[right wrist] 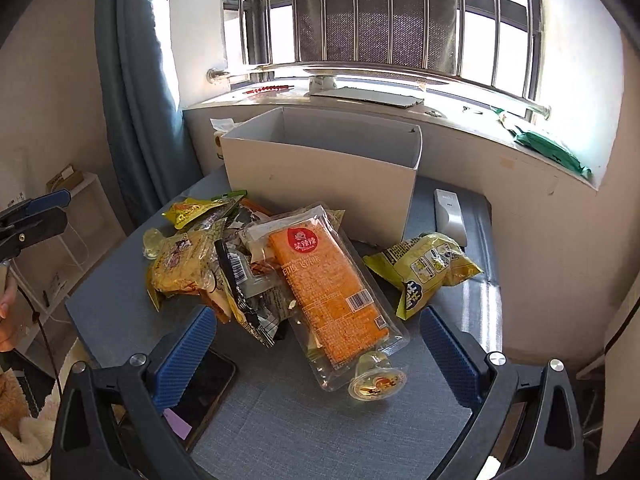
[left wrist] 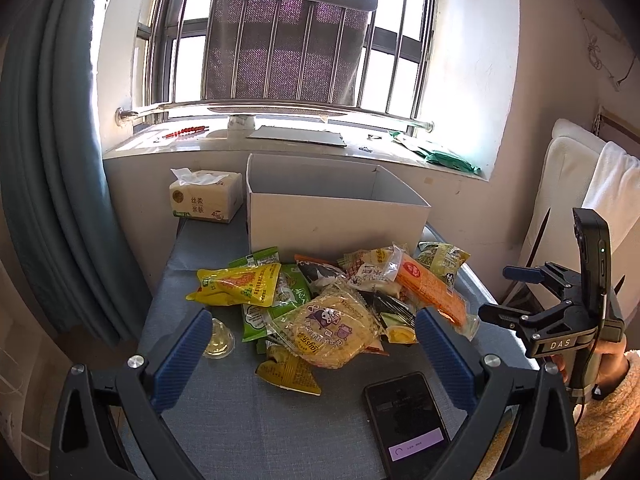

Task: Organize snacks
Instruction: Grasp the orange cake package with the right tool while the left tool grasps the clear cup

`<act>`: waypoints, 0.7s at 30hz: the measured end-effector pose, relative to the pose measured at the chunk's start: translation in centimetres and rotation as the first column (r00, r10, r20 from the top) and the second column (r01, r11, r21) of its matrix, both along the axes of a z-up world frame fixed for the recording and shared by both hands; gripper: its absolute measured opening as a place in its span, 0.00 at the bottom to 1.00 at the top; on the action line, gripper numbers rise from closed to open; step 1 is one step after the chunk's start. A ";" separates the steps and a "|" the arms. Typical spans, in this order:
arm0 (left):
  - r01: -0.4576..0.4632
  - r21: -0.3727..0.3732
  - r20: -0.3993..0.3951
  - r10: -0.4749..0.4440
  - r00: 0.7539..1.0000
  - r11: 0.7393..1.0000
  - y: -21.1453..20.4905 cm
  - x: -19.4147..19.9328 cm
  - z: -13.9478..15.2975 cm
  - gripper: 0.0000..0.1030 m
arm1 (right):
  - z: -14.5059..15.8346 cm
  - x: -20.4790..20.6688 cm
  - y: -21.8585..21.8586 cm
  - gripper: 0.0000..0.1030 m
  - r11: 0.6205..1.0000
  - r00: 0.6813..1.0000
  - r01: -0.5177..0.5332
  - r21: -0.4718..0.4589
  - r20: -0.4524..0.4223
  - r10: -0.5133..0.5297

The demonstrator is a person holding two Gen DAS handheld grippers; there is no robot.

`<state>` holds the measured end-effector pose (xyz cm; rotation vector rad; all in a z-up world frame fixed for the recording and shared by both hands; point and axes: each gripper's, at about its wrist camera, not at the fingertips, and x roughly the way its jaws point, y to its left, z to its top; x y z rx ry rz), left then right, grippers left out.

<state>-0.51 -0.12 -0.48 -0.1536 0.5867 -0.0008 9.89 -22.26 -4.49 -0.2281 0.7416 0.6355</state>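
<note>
A heap of snack packets lies on the blue table in front of an open white box (left wrist: 336, 216), also seen in the right wrist view (right wrist: 320, 168). The heap includes a round Kuromi pastry pack (left wrist: 326, 330), a yellow packet (left wrist: 240, 284), a long orange cracker pack (right wrist: 332, 288) and a yellow-green chip bag (right wrist: 424, 264). A jelly cup (right wrist: 376, 380) lies nearest the right gripper. My left gripper (left wrist: 314, 350) is open and empty, just short of the pastry pack. My right gripper (right wrist: 316, 352) is open and empty, over the end of the cracker pack.
A phone (left wrist: 408, 420) lies on the table at the near edge, between the grippers. A tissue pack (left wrist: 206, 196) stands left of the box. A white remote (right wrist: 450, 212) lies right of the box. A clear jelly cup (left wrist: 218, 338) sits by the left finger. Window sill and curtain stand behind.
</note>
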 end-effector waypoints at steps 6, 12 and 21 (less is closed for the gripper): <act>0.007 0.023 0.020 -0.007 1.000 1.000 0.6 -0.6 -0.5 1.00 | -3.4 4.5 2.7 1.00 0.983 0.985 -0.165 -0.085 -0.072 0.160; 0.014 -0.037 0.000 -0.014 1.000 0.999 2.4 -0.5 -1.9 1.00 | -6.2 7.1 4.2 1.00 0.958 0.959 -0.260 -0.119 -0.152 0.241; -0.002 -0.078 -0.059 -0.002 0.998 0.997 4.3 0.0 -3.4 1.00 | -5.4 6.3 3.6 0.60 0.950 0.946 -0.300 -0.083 -0.155 0.285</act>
